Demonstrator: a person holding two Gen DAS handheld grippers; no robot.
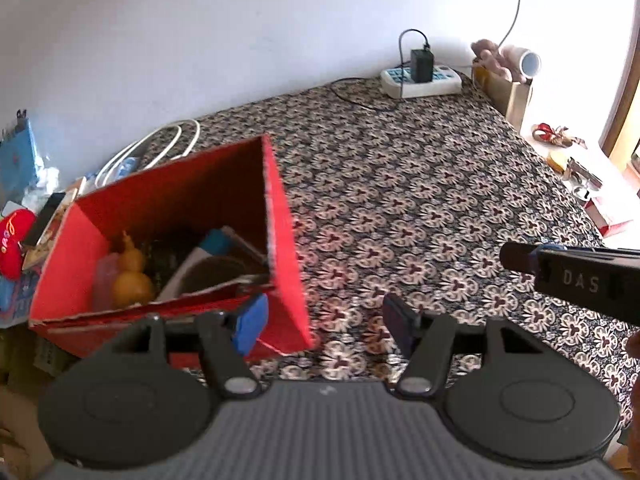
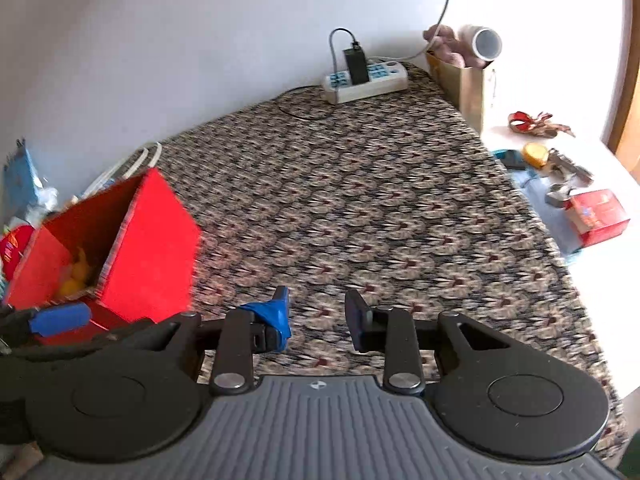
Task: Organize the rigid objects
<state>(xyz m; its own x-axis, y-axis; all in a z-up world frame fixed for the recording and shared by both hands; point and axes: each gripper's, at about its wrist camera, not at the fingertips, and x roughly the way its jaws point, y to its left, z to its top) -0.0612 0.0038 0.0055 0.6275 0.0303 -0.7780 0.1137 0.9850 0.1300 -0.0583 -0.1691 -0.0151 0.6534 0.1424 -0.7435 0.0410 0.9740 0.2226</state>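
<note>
A red cardboard box [image 1: 288, 248] stands at the left of the patterned cloth, tilted in view, also in the right wrist view [image 2: 152, 248]. It holds yellow gourd-shaped toys [image 1: 130, 276], a pink item, a blue-and-white item [image 1: 216, 242] and other objects. My left gripper [image 1: 324, 318] is open and empty, its blue-padded finger just at the box's near right corner. My right gripper [image 2: 318, 314] is open and empty above bare cloth, right of the box. The right gripper's black body [image 1: 580, 276] shows at the right of the left wrist view.
A white power strip with black charger [image 1: 422, 78] lies at the back by the wall. A paper bag with plush toy and white tube [image 2: 468, 76] stands back right. A red small box [image 2: 598, 216], ribbon, and metal bits lie on the white surface at right. Clutter and white cable sit left.
</note>
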